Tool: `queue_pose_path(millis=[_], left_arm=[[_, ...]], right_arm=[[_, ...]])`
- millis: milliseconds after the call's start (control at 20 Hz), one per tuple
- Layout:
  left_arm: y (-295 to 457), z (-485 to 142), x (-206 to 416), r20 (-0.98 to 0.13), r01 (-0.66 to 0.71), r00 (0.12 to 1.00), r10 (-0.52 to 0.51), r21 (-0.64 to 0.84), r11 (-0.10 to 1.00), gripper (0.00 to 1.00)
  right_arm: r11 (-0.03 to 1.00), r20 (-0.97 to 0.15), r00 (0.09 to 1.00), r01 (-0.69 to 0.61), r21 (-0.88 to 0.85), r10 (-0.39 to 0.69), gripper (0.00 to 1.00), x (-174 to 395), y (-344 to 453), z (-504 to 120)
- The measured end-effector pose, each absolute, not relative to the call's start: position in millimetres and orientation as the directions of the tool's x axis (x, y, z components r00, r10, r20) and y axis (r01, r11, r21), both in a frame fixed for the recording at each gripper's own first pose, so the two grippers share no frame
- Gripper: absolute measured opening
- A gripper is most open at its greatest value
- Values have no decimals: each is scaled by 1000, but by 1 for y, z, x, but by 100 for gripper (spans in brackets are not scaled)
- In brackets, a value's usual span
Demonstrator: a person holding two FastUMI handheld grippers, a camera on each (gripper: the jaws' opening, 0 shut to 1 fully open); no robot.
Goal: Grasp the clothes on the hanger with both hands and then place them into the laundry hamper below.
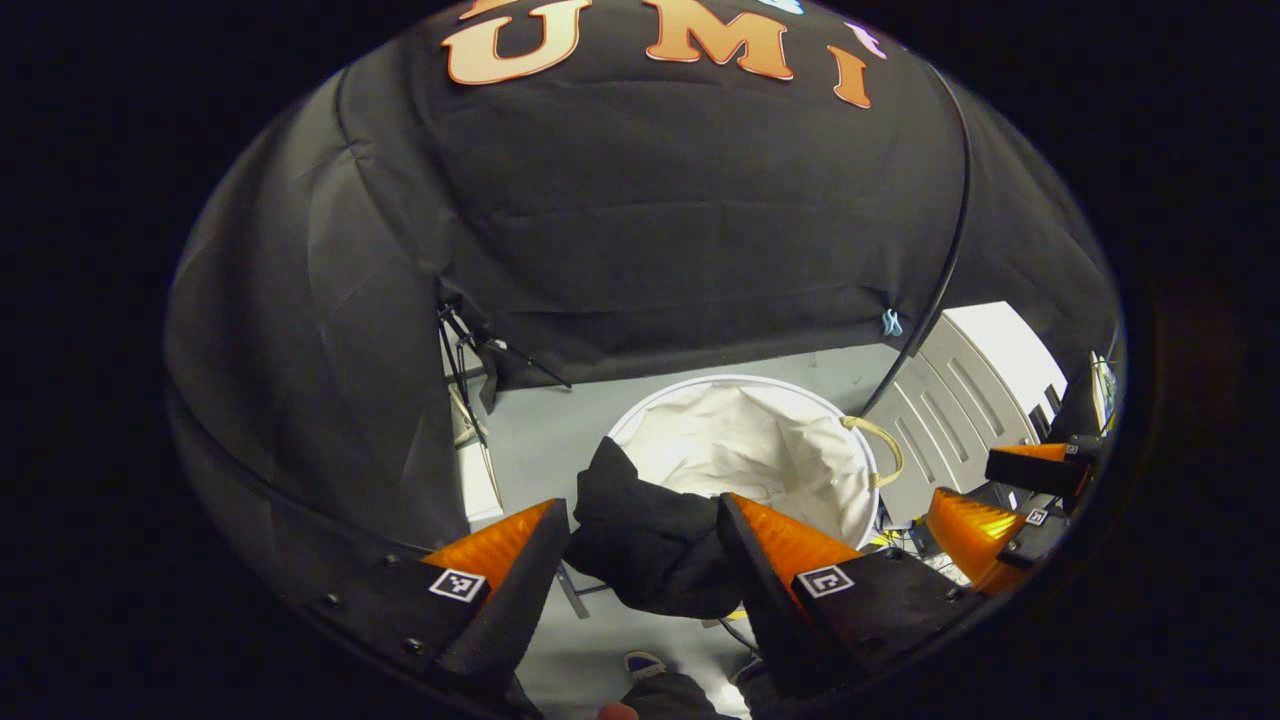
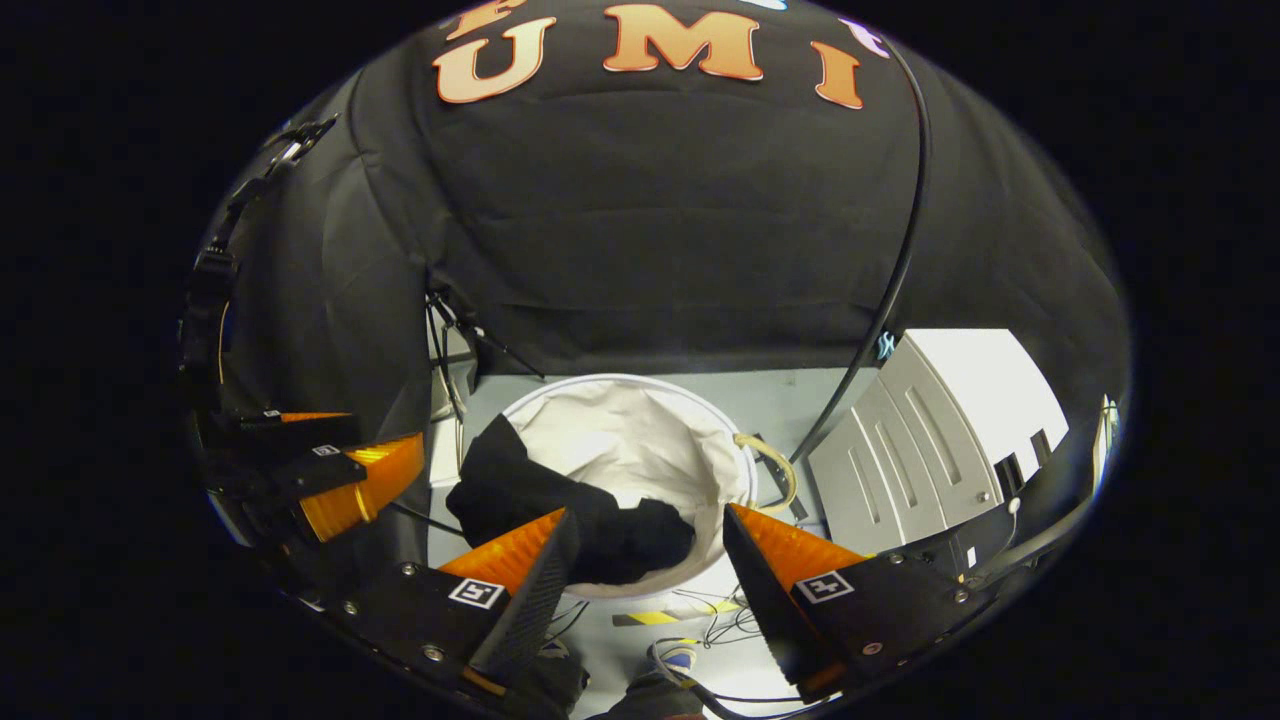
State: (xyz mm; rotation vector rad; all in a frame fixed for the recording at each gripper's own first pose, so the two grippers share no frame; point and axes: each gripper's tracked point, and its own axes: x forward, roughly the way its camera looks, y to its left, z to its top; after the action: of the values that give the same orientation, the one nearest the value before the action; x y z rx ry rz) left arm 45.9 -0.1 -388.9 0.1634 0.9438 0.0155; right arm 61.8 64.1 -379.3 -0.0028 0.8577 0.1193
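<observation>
The black garment (image 1: 650, 545) lies over the near-left rim of the laundry hamper (image 1: 800, 400), partly inside the white liner and partly hanging outside it. In the right gripper view the same garment (image 2: 560, 510) is draped across the left side of the hamper (image 2: 640, 395), and most of the white liner beyond it is bare.

The left gripper (image 1: 640, 530) hangs above the hamper's near edge with its fingers wide apart. The cloth sits between them, but whether either finger touches it I cannot tell — it does not look pinched. The right gripper (image 2: 645, 540) is also spread wide above the hamper's near rim and holds nothing.

By my judgement the placing step is almost finished: the garment is released, yet not fully inside. The next move, if any, calls for pushing or lifting the hanging part over the rim toward the hamper's middle — gently, so the light hamper does not tip.

Behind the hamper stands a grey cabinet (image 2: 900, 440), to its right.
</observation>
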Motion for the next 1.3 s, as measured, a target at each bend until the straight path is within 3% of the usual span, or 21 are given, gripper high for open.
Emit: queue_pose_path(millis=[250,750,1300], left_arm=[[2,-339,48,-730,49,679,78,152,987,98],[6,-166,59,-455,-27,887,82,126,992,96],[13,-7,54,-220,-62,972,82,96,993,95]], right_arm=[[996,-690,718,-69,57,90,90,63,52,-337],[997,-401,915,-58,-44,35,90,60,16,-156],[1000,-145,989,13,1,-13,90,51,-25,7]])
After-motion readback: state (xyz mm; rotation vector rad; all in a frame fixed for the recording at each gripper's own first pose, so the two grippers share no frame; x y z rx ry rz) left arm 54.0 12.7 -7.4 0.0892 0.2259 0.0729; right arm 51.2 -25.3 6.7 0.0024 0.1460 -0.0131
